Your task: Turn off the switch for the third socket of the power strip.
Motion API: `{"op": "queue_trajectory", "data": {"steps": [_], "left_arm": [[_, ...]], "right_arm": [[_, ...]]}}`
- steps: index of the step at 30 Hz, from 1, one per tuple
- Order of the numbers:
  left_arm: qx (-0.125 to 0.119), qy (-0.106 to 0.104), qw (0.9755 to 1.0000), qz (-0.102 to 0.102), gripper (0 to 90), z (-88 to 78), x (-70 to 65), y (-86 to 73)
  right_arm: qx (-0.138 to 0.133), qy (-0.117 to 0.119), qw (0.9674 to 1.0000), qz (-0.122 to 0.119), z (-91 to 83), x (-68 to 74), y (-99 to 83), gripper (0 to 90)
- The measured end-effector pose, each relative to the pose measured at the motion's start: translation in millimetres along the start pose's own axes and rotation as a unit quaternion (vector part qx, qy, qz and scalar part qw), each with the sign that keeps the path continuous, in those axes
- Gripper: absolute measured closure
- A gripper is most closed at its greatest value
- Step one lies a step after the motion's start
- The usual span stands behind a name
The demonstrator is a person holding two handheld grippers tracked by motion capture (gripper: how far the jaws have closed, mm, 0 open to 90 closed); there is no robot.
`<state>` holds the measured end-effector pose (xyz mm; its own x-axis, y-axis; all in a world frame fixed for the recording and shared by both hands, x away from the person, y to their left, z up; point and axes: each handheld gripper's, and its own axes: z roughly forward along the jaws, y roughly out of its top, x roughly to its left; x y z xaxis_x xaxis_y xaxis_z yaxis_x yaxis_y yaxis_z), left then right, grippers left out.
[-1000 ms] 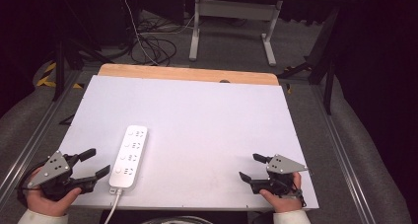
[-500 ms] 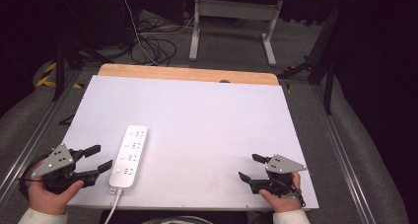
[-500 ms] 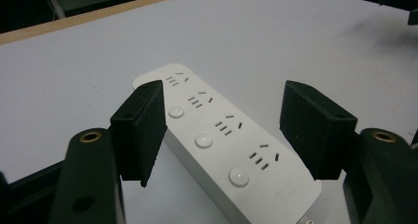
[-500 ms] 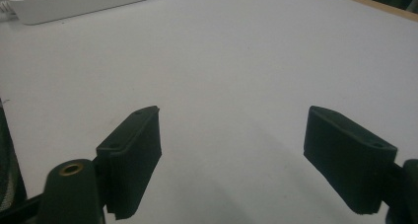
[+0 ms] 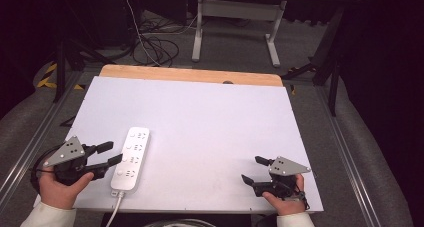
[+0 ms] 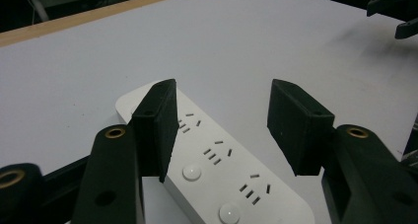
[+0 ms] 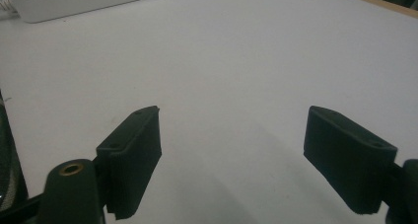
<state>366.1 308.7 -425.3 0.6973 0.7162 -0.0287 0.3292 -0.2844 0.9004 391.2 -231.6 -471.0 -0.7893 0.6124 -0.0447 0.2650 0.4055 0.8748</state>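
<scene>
The white tabletop [image 5: 200,117] is carrying a white power strip [image 5: 131,158] near its left front edge. The left tool [image 5: 114,154], jaws half-open and just closing, is hovering beside the strip's left side, gripping nothing. The right tool [image 5: 252,170] is resting open, well apart.
</scene>
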Motion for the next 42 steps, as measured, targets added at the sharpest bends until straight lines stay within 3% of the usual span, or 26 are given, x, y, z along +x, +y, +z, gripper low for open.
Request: {"op": "queue_trajectory", "data": {"steps": [18, 30, 36, 39, 42], "left_arm": [[0.01, -0.007, 0.9999, -0.004, 49.0, 21.7, 9.5, 14.5], [0.023, 0.004, 0.9997, 0.001, 52.5, 33.7, 17.2, 17.2], [0.03, -0.007, 0.9995, -0.008, 67.5, 39.7, 21.7, 15.9], [0.041, -0.009, 0.9991, -0.009, 82.0, 43.8, 24.7, 15.4], [0.053, -0.009, 0.9985, -0.008, 86.8, 47.3, 27.6, 14.3]], "right_arm": [[0.002, 0.001, 1.0, -0.002, 0.2, -0.1, -0.3, 22.8], [0.002, 0.002, 1.0, -0.004, 0.0, -0.4, -0.5, 22.8], [0.002, 0.003, 1.0, -0.005, 0.3, -0.3, -0.4, 22.8], [0.002, 0.004, 1.0, -0.003, 0.1, -0.1, -0.6, 23.1], [0.003, 0.004, 1.0, -0.004, 0.2, -0.2, -0.7, 23.1]]}}
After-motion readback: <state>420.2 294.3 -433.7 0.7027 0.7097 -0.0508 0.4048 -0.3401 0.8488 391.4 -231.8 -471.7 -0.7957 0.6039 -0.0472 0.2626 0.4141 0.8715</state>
